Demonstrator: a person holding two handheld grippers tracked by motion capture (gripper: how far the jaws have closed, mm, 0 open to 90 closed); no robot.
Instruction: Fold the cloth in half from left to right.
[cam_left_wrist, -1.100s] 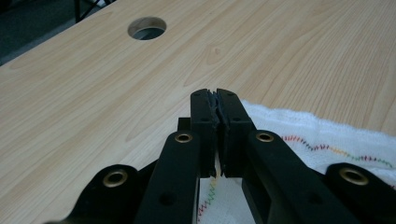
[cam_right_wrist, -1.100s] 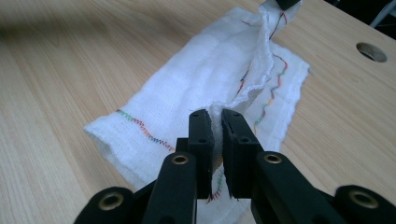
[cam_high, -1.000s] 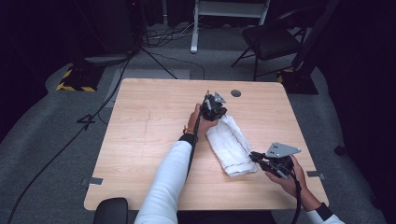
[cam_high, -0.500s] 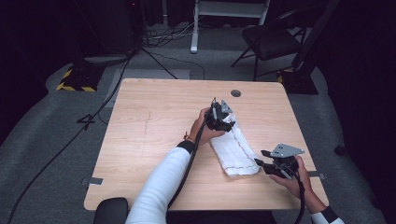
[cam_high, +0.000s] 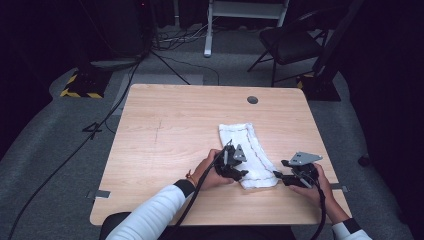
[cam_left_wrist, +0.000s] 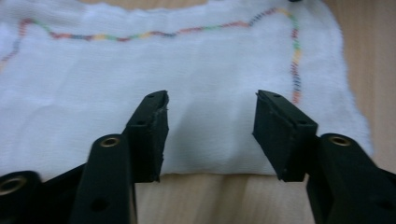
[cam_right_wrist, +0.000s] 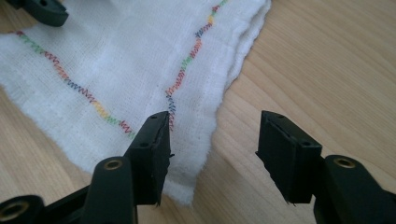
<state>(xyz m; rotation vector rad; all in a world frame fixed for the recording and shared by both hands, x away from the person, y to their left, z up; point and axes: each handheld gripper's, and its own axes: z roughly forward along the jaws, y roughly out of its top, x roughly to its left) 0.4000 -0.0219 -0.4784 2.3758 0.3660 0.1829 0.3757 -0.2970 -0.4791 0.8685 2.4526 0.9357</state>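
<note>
- Cloth (cam_high: 248, 154), white with a multicoloured stitched border, lies folded flat on the surface (cam_high: 165, 135), toward its near right part.
- Left claw (cam_high: 239, 172) sits at the cloth's near left edge; its jaws have just been closing, still apart, gripping nothing.
- Right claw (cam_high: 279, 176) sits by the near right corner; its jaws have just been opening, empty.

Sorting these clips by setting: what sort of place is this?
Probably a dim studio or lab set up for recording: a lone wooden table on grey carpet, cables across the floor, a stand base and a folding chair behind.
</note>
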